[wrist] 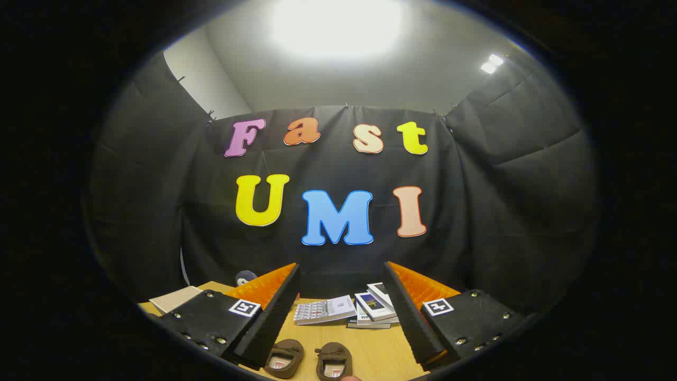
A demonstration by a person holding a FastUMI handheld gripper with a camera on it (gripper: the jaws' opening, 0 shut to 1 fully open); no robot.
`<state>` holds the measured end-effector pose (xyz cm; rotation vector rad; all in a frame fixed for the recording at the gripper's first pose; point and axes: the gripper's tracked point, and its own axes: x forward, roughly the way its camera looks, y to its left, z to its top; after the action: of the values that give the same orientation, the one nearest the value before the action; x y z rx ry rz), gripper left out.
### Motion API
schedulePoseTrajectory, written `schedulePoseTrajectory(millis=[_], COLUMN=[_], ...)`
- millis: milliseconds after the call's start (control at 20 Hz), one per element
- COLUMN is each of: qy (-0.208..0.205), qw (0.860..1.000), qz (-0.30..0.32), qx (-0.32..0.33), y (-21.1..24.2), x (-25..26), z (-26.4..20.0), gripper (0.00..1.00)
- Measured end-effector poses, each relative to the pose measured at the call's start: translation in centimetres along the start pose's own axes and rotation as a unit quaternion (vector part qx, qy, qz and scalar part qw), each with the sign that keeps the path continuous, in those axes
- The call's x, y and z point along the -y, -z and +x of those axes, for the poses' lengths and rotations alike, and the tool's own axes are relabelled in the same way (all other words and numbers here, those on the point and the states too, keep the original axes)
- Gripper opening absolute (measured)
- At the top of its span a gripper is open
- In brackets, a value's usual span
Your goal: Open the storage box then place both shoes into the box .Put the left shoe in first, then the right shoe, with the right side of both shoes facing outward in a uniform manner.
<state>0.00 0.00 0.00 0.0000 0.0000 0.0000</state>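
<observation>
Shoes, two of them, brown slip-ons, sit side by side on the wooden tabletop [370, 349], toes pointing away from the camera toward the booth wall. The left-hand shoe [284, 357] lies close beside the inner edge of the left finger of the tool [338, 317], partly tucked under it in this view; the other shoe [334, 361] sits just beside the first, a narrow strip of bare wood between them. Both show pale insoles through their openings, and the second has a small bow on its top.

The tool holds nothing: its two fingers are spread wide apart, with the pair of shoes low in the gap between them and neither finger touching a shoe as far as I can tell.

Beyond the shoes, farther from the camera, are books. One lies alone, flat with a patterned cover [324, 310], straight behind the shoes. Just beside it, away from the left finger, is a small stack of books [374, 308]; I count about three, though the lower ones are partly hidden.

Past the left finger, well away from the shoes, a pale flat sheet or board [174, 298] rests on the tabletop, and a small dark rounded object [245, 277] peeps above that finger; what it is I cannot tell
</observation>
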Motion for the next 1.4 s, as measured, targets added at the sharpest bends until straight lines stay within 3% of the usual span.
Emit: schedulePoseTrajectory(millis=[1000,1200,1400], qy=[-0.005,-0.010,-0.049], qw=[1.000,1.000,0.996], qz=[-0.008,0.020,0.076], qx=[-0.002,-0.008,-0.029], y=[1.1,1.9,3.7], x=[-0.1,-0.5,-3.1], z=[1.3,1.8,2.4], gripper=[0.96,0.96,0.96])
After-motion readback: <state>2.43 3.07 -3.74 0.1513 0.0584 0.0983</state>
